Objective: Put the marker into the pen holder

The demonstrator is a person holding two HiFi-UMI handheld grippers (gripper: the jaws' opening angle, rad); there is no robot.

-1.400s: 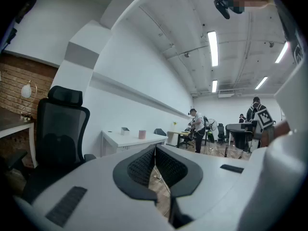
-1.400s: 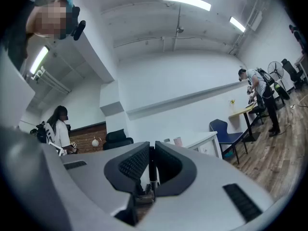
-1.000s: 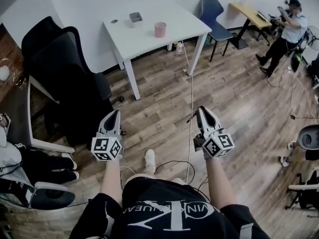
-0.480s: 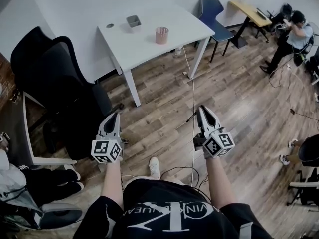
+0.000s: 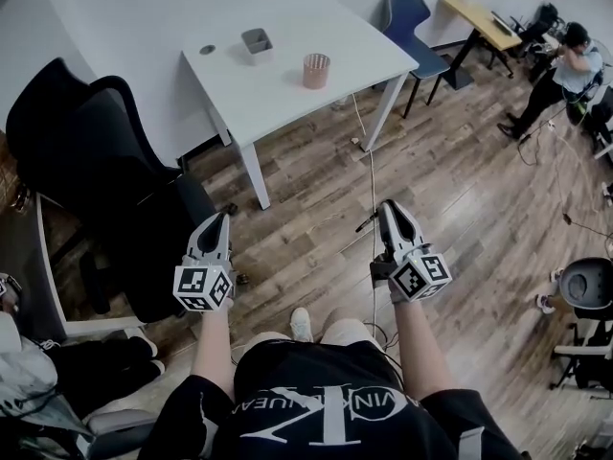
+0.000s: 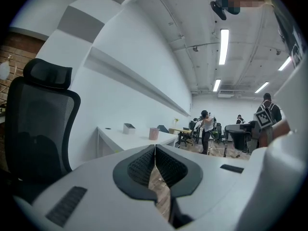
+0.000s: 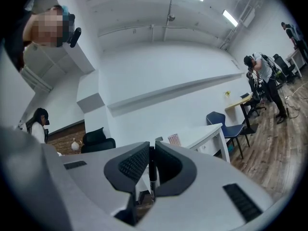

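The right gripper (image 7: 151, 163) is pinched on a slim black marker (image 7: 152, 177), upright between its pads; the left gripper (image 6: 155, 158) is closed on nothing; both hang over the wood floor (image 5: 306, 199), well short of the white table (image 5: 345, 41) where the pink mesh pen holder (image 5: 316, 70) stands; this looks like the carry; next, walk up and lower the marker end-first into the holder

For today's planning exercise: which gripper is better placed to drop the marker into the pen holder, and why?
Right. The right gripper is shut on the marker; the left gripper is shut and empty. The pink pen holder stands on the white table ahead.
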